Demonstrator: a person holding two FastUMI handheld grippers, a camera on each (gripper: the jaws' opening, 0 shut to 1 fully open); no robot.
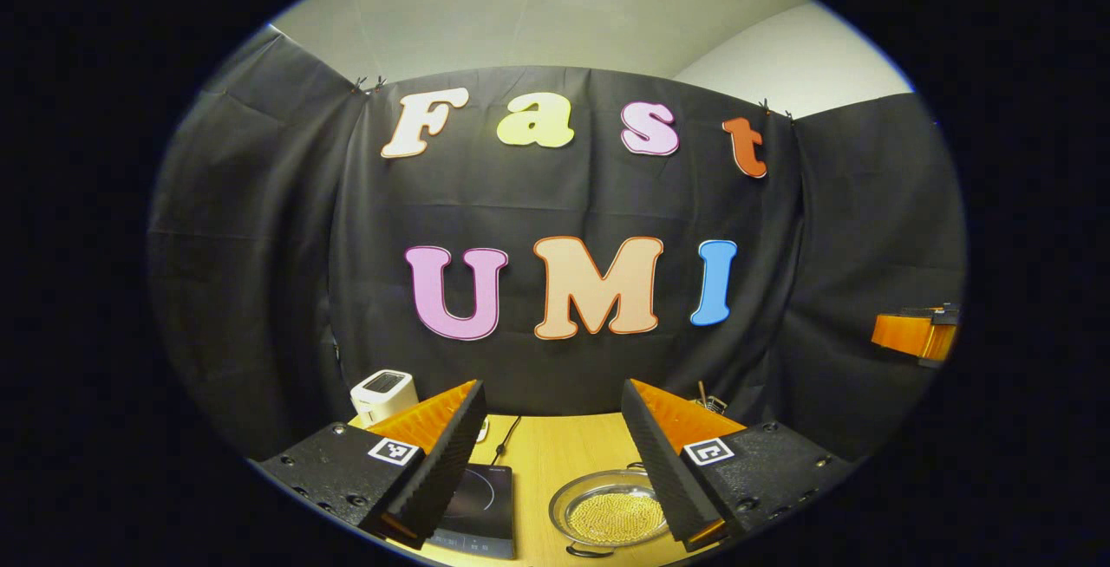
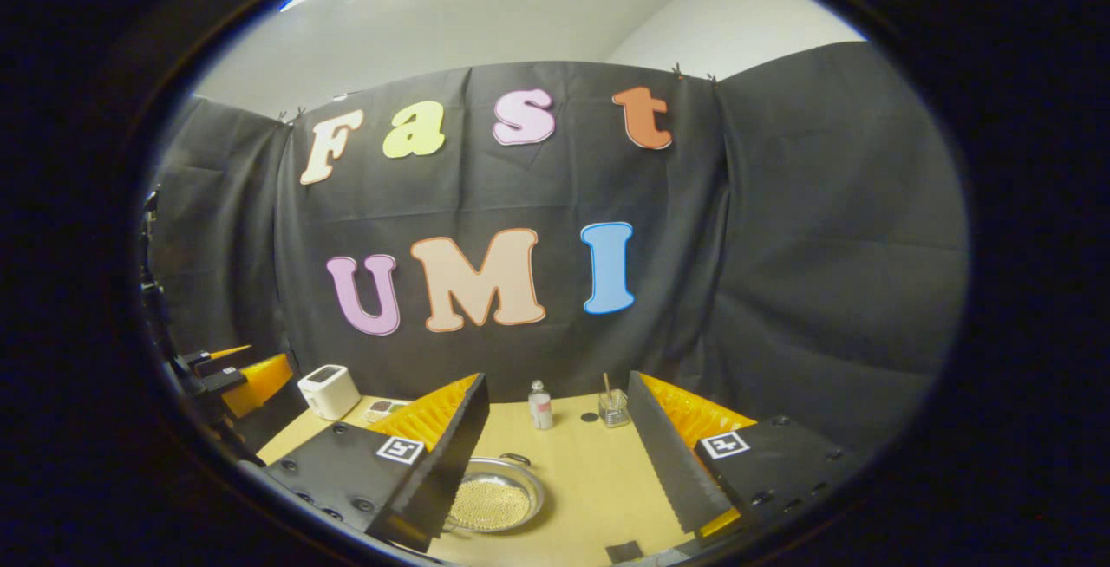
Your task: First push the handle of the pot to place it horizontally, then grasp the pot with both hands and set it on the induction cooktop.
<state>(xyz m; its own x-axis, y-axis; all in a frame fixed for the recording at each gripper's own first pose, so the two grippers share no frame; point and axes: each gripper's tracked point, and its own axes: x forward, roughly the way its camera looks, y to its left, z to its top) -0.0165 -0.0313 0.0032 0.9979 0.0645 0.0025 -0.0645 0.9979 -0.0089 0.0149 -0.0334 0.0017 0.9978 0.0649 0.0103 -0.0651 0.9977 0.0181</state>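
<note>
In the left gripper view, going left to right, we see a white toaster (image 1: 382,394) at the lower left by the wall, then the left gripper (image 1: 551,454) with its fingers spread wide, nothing between them. Under the left finger sits the cooktop (image 1: 479,502), flat and dark, and just right of it, bottom centre, the pot (image 1: 609,511), partly behind the right finger. It's a shallow, shiny metal pan with a mesh-like or beaded bottom. A small loop handle (image 1: 590,551) shows at its near rim. In the right gripper view the toaster (image 2: 329,391) is again at lower left, the right gripper (image 2: 555,454) is also released and wide apart, the pot (image 2: 494,502) is at bottom left of centre with a loop (image 2: 515,459) at its far rim; a small bottle (image 2: 540,405) and a glass (image 2: 614,409) stand farther back on the table (image 2: 590,480). We judge the pot light, rigid and slick, so a pinch on the rim could slip; better to take the two loop handles, one per gripper.
</note>
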